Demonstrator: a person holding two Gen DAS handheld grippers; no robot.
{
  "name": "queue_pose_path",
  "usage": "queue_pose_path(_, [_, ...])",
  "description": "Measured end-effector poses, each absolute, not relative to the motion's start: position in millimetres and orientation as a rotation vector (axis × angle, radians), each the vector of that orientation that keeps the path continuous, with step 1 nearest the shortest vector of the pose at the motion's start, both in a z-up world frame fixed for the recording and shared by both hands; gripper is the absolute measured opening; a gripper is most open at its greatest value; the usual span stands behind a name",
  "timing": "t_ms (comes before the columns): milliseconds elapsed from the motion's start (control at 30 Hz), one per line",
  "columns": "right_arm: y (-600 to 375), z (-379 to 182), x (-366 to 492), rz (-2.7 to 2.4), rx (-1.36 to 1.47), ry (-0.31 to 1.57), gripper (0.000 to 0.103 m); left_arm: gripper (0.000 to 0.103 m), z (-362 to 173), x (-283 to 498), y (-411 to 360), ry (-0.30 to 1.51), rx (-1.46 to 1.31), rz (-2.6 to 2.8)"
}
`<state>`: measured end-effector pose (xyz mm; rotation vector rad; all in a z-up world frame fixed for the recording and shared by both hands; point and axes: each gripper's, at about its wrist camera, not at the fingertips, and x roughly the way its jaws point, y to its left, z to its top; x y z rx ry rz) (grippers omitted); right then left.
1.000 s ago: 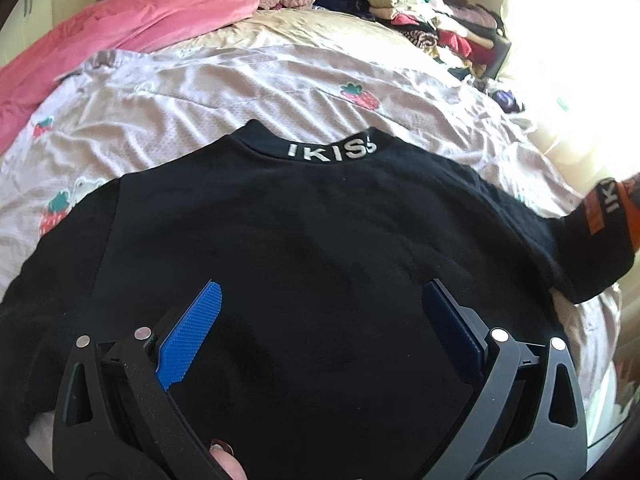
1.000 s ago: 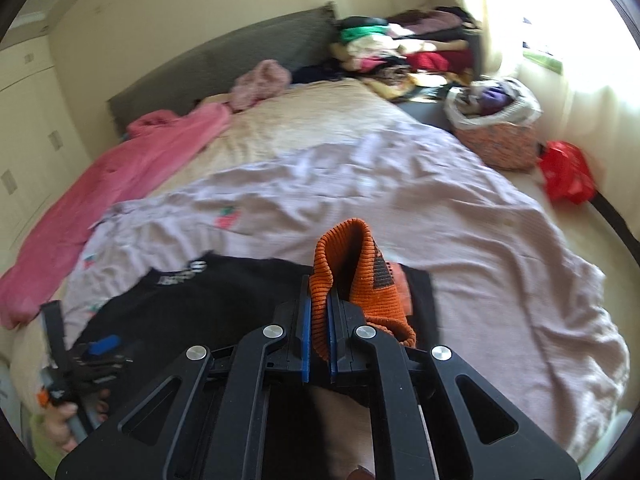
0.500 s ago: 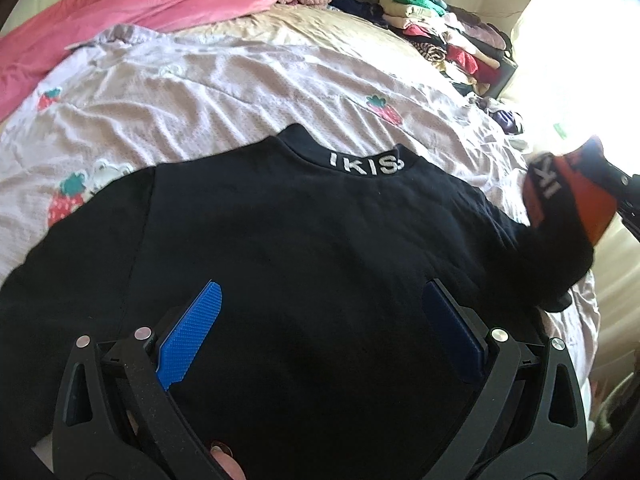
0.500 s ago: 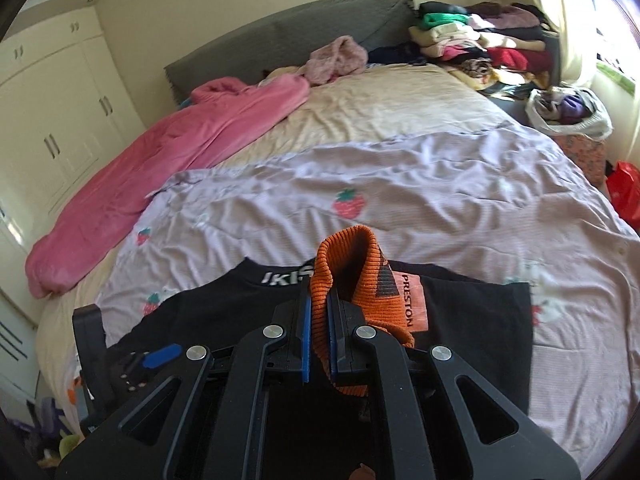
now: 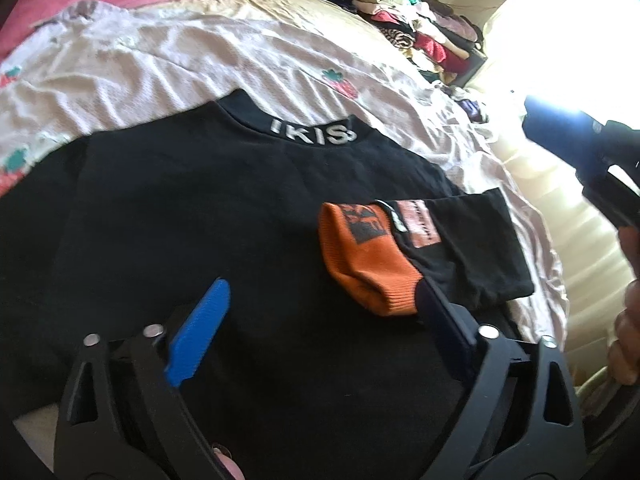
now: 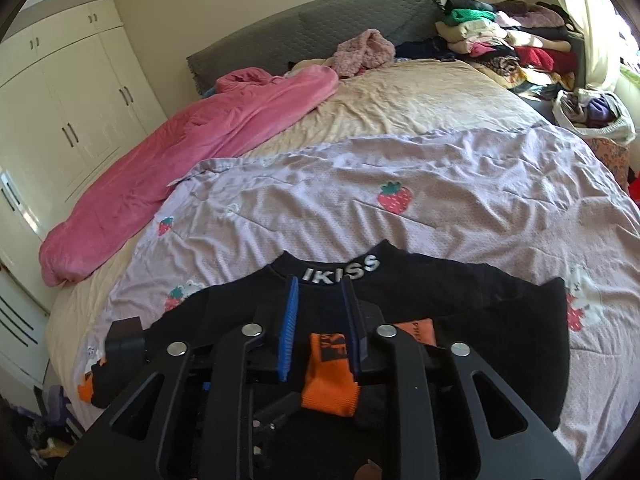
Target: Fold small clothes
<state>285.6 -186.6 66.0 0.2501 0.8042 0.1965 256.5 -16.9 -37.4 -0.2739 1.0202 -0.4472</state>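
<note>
Left wrist view: a black sweater [image 5: 208, 216] lies flat on the lilac strawberry-print blanket [image 5: 168, 68] of the bed, its collar lettered "IKISS" at the far edge. One sleeve is folded in across the body, so its orange ribbed cuff [image 5: 364, 256] rests on the black cloth, beside a pink printed patch. The left tongs [image 5: 320, 316] stand wide over the sweater's lower part, closing a little, with nothing pinched between them; the cuff lies just beside the right-hand pad. A second ago the sleeve stretched out to the side and the cuff was held up off the bed. At the right edge the right tongs' dark body shows, blurred.

Right wrist view: the right tongs [image 6: 320, 320] are opening, the blue pads parted by a narrow gap and pressing on nothing. The orange cuff [image 6: 332, 380] lies below them on the sweater [image 6: 480, 340]; a second ago it stood clamped between the pads. A pink quilt [image 6: 192, 152] lies along the far left of the bed.
</note>
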Motion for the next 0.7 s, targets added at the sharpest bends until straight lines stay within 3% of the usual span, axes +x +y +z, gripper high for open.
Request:
queue_pose_path(100, [-205.9, 59.7, 276.6, 0.151, 0.262, 0.806, 0.027, 0.064, -45.7, 258.2, -24.7, 1.04, -0.317, -0.473])
queue_pose_path(267, [-234.8, 48.0, 261.0, 0.059, 0.233, 0.801, 0.028, 0.057, -52.6, 261.3, -31.1, 1.031, -0.356, -0.459])
queue_pose_path(433, [-265.8, 34.4, 239.2, -0.028, 0.255, 0.795, 0.028, 0.057, -54.5, 265.5, -39.6, 1.031, -0.403, -0.504])
queue_pose_path(500, [-278.5, 29.4, 230.2, -0.064, 0.272, 0.792, 0.028, 0.043, -54.7, 264.6, -44.9, 1.026, -0.396, -0.506])
queue_pose_path(567, [-286.9, 25.7, 223.6, -0.075, 0.3, 0.791, 0.029, 0.018, -55.4, 262.5, -52.4, 1.011, -0.389, -0.503])
queue_pose_path(633, [-291.6, 24.8, 218.3, -0.087, 0.314, 0.784, 0.029, 0.003, -54.0, 262.1, -55.9, 0.978, -0.368, -0.504])
queue_pose_path(700, [-293.9, 25.2, 215.0, -0.095, 0.315, 0.775, 0.029, 0.003, -48.9, 261.7, -52.8, 0.953, -0.358, -0.51])
